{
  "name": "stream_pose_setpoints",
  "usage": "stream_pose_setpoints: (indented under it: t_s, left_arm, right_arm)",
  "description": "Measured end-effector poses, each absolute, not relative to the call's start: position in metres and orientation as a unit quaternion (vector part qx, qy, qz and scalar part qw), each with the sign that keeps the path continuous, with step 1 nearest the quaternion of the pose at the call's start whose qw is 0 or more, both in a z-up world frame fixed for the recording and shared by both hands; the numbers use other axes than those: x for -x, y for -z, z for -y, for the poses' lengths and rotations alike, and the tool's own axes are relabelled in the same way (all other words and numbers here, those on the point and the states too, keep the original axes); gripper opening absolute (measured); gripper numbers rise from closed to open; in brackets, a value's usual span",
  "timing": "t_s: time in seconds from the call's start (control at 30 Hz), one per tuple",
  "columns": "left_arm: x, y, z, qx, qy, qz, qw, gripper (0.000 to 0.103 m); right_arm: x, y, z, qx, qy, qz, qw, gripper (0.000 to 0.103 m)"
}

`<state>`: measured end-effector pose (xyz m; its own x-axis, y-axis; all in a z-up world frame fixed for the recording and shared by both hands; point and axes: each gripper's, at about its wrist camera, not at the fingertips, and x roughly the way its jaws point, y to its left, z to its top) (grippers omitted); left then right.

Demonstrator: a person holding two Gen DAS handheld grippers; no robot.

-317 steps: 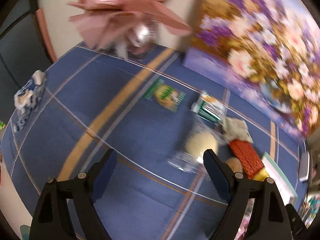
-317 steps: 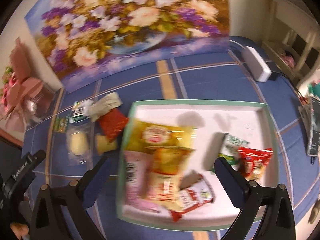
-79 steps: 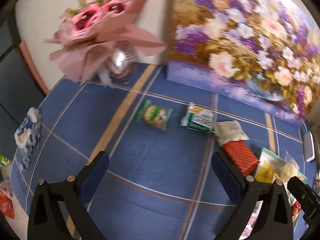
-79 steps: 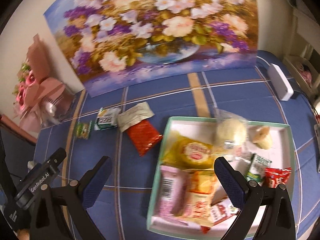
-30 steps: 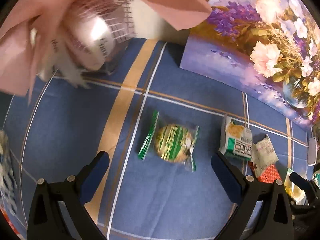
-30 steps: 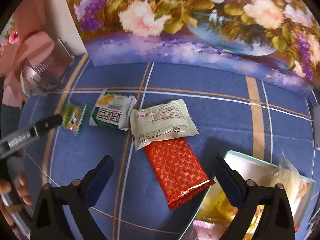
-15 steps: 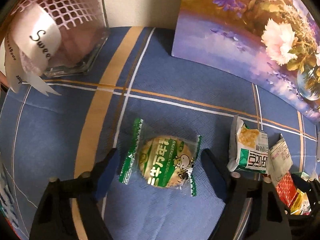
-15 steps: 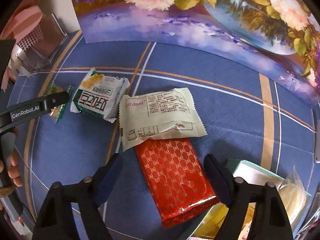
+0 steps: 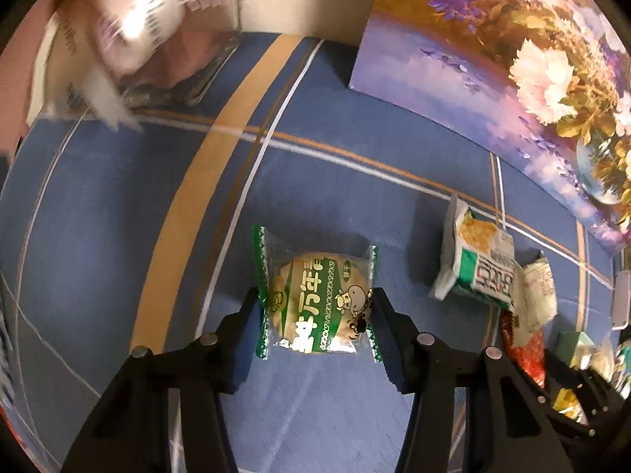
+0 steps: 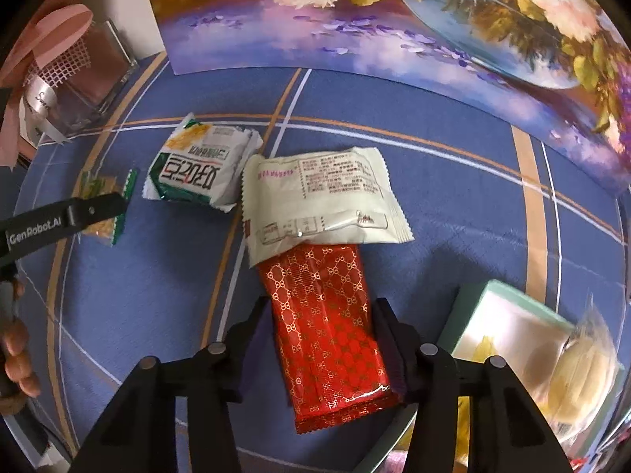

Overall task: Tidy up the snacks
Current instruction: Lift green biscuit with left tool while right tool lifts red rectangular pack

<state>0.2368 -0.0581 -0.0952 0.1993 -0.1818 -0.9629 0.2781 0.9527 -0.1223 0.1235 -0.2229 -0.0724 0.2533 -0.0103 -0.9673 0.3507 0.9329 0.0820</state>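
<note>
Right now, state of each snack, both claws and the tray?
left claw: just been closing, pads against the green rice cracker pack
right claw: just been closing, pads at the red foil bar
cream packet: flat, overlapping the bar's far end
green-white packet: flat on cloth, untouched
tray: holds snacks already

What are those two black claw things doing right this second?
Left gripper: jaws just closed onto the green-edged clear-wrapped round cracker.
Right gripper: jaws just closed onto the shiny red gold-patterned packet.
</note>
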Motion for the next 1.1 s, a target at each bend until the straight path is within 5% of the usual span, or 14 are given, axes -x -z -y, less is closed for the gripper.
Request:
stream_pose_setpoints:
  t_s: [0.8,0.9,1.1]
  left_arm:
    - [-0.122,0.006,0.014,0.086,0.154,-0.565,0.806,0.055]
    - [-0.112,-0.004,0.012,0.093,0.161,-0.557,0.81,0.055]
    - [-0.099,-0.016,0.011,0.097,0.171,-0.546,0.815,0.055]
  right_arm:
    - [-0.024,0.001,0.179,-0.228,0.112,-0.53,0.809,0.05]
    - [-0.014,-0.009,0.176,-0.226,0.115,-0.518,0.817,0.041]
    - [-0.005,-0.019,0.172,-0.23,0.115,-0.505,0.824,0.041]
